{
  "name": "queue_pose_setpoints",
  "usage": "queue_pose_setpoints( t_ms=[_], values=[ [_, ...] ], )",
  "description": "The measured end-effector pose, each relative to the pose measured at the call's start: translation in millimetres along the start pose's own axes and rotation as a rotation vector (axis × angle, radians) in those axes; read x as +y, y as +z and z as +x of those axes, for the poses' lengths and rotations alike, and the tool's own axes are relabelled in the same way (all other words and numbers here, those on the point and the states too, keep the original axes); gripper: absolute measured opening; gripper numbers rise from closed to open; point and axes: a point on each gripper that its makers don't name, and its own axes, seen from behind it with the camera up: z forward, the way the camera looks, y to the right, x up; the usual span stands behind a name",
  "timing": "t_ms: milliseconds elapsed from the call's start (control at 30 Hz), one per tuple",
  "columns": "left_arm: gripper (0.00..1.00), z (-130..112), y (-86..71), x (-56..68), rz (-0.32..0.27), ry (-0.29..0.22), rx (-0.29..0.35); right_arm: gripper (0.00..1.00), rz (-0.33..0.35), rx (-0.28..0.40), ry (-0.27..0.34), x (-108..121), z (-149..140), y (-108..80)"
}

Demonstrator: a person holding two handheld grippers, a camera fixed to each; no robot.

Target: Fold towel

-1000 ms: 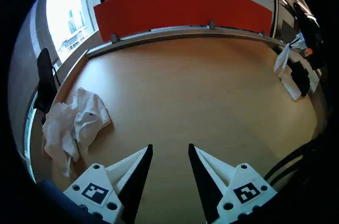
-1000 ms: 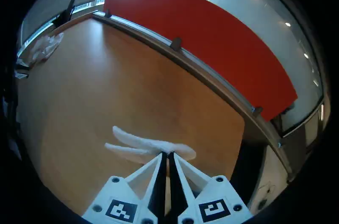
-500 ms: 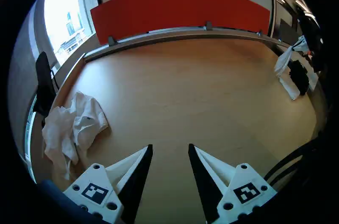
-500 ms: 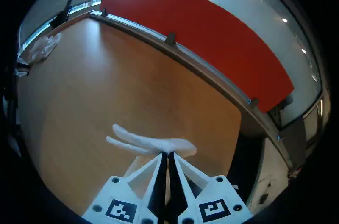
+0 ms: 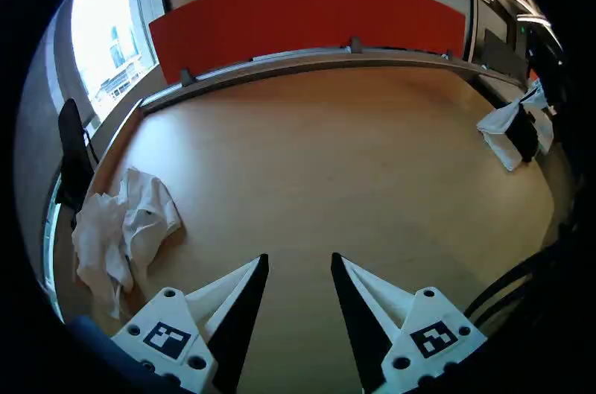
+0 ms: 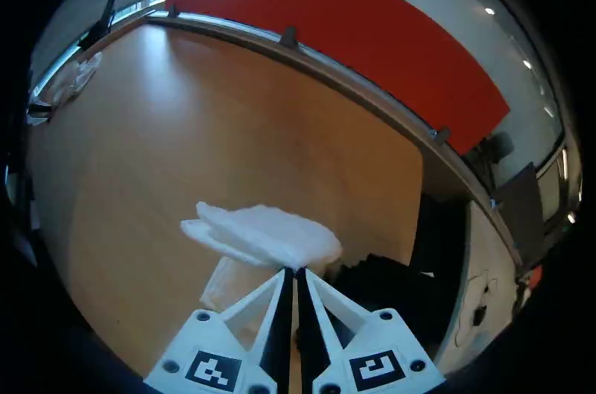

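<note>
Left gripper [image 5: 298,256]: is hovering over bare wood, its jaws standing well apart and gripping nothing.
Right gripper [image 6: 293,271]: is pinching the towel, its jaws pressed together on a bunched edge of the cloth.
Towel [image 6: 261,234]: white, is being held above the tabletop just past the right gripper's tips and is spreading leftward in soft layers. In the left gripper view it is showing at the tabletop's far right edge.
Flat white cloth [image 6: 227,282]: is lying on the tabletop beneath the towel.
Tabletop [image 5: 335,156]: wide, light wood.
Crumpled white cloths [image 5: 123,234]: are lying in a heap at the tabletop's left edge, well apart from the towel.
Red partition [image 5: 313,18]: is standing along the tabletop's far edge.
Black chair [image 5: 73,159]: is sitting just beyond the heap, before a bright window.
</note>
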Motion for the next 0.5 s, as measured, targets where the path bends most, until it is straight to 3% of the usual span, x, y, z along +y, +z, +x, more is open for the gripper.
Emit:
queue_pose_setpoints(
  t_ms=[500],
  values=[
    [0.61, -5.7, -6.5, -3.6, 0.012, 0.014, -0.006, 0.04, -0.013, -0.069, 0.066, 8.1, -42.0, 15.9]
  ],
)
